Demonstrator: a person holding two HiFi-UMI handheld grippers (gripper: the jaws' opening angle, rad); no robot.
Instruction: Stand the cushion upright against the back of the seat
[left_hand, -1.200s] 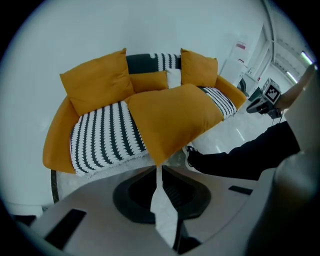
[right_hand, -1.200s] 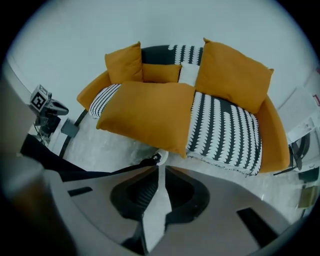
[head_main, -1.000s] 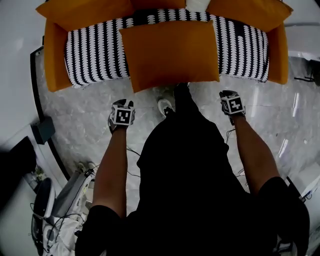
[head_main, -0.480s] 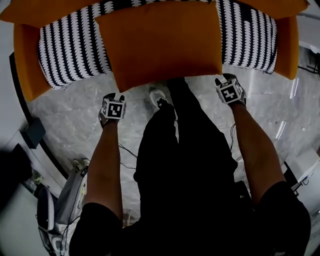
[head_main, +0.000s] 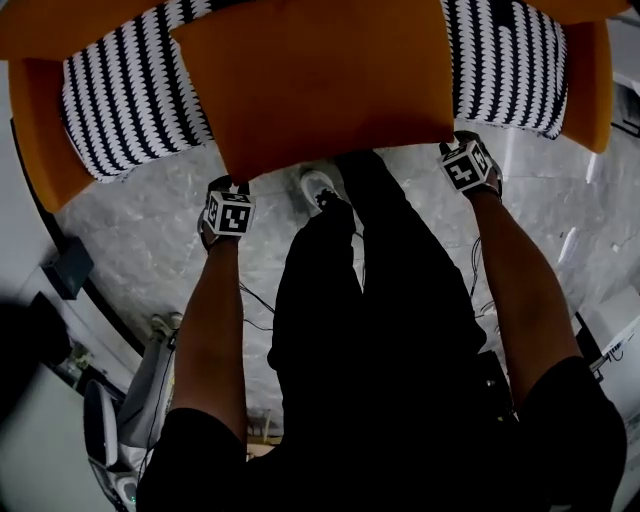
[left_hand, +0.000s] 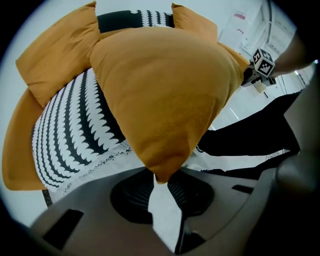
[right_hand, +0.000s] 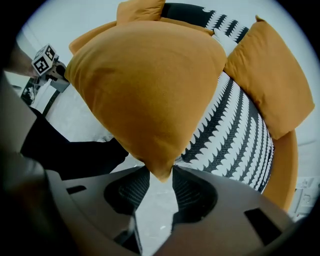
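Cushion (head_main: 310, 80) lies flat on striped seat (head_main: 130, 90), near edge overhanging.

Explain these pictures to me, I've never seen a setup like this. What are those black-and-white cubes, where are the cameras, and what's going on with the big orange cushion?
There is no robot here. A person holds a hand tool with two jaws in each hand, and the patterned cube is simply part of each tool. The top-down picture comes from a camera on the person's head, so you see their arms and dark trousers above a marble floor. The other two pictures come from cameras riding on the tools, looking along the jaws.

In front stands an orange sofa with a striped seat cover. The big orange cushion lies on it, overhanging the front edge. The left gripper has just been closing and pinches one near corner. The right gripper has just been opening; the other corner sits between its jaws, not yet gripped.
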